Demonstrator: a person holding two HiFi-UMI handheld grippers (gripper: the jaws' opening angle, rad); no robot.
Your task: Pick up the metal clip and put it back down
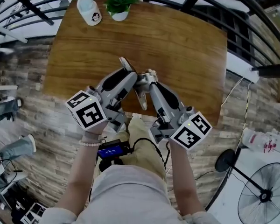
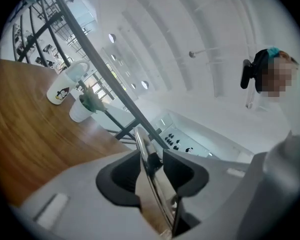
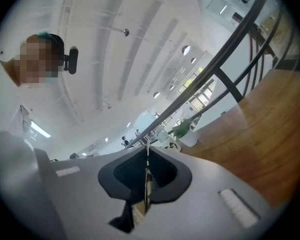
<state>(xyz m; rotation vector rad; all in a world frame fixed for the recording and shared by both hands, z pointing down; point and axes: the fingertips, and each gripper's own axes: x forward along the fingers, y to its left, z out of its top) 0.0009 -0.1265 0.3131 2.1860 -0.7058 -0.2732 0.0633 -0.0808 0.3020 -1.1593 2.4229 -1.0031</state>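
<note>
A wooden table (image 1: pixel 186 45) fills the middle of the head view. It stands on a floor (image 1: pixel 42 120) of stone-patterned strips. Black metal bars (image 1: pixel 210 8) cross the top of the room, and past them the gripper views show a high white ceiling with lamps.

At the table's far left corner stands one white mug (image 1: pixel 90 9) with a penguin print. Just to its right is one small plant (image 1: pixel 120 3) in a white pot. The rest of the tabletop is bare wood.

There are two grippers, each with its marker cube, and they meet over the near part of the table. The left gripper (image 1: pixel 132 76) has its jaws clamped on the one metal clip (image 1: pixel 141 98); its own view shows the shiny strips running up between the dark pads. The right gripper (image 1: pixel 149 74) has its jaws nearly together, pinched on the clip's thin edge. So the clip is held between both, slanting from upper left to lower right.

On the floor at the right lie one bottle (image 1: pixel 263 141) and, nearer, one fan (image 1: pixel 266 195).
</note>
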